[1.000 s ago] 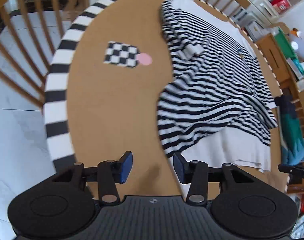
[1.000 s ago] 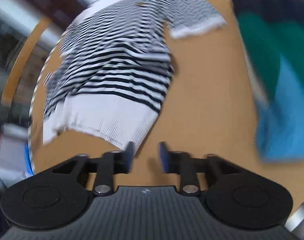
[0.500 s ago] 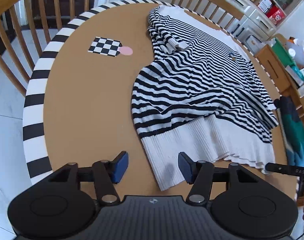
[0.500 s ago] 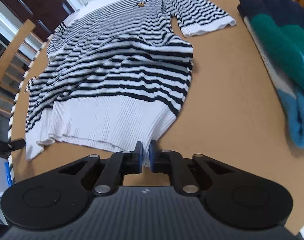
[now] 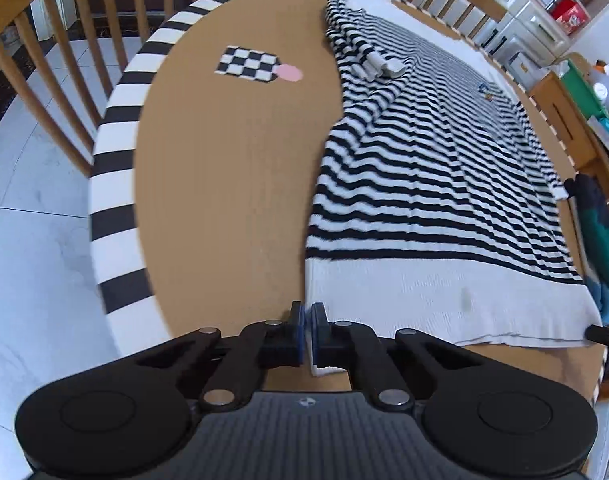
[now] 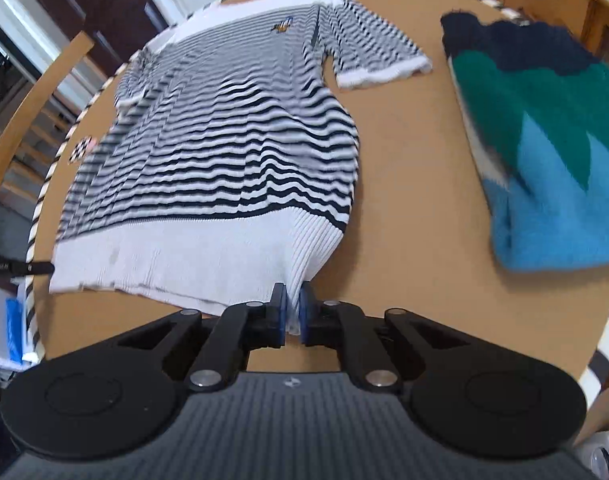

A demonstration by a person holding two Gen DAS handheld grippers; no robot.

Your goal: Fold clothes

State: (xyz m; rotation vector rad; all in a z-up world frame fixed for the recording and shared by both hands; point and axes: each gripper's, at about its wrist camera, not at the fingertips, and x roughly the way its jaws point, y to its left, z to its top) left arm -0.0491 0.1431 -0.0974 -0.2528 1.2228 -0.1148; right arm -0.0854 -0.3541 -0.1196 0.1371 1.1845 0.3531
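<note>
A black-and-white striped sweater (image 5: 424, 184) (image 6: 224, 152) lies spread on the round brown table (image 5: 224, 184), with its white ribbed hem (image 5: 424, 304) towards me. My left gripper (image 5: 307, 312) has its jaws closing, and the pads pinch the hem's left corner. At the hem's right corner, my right gripper (image 6: 291, 296) is shut on the white cloth. The hem runs taut between the two. One sleeve (image 5: 376, 66) lies bunched at the far left; the other sleeve (image 6: 376, 56) lies flat at the far right.
A folded navy, green and blue knit (image 6: 544, 152) lies on the table to the right of the sweater. A checkered marker with a pink dot (image 5: 248, 64) sits at the far left. Wooden chairs (image 5: 64, 40) ring the striped table rim (image 5: 112, 200).
Both grippers went from open to shut on the hem corners, the right one first. The crumpled lower part of the sweater is now pulled flat and straight.
</note>
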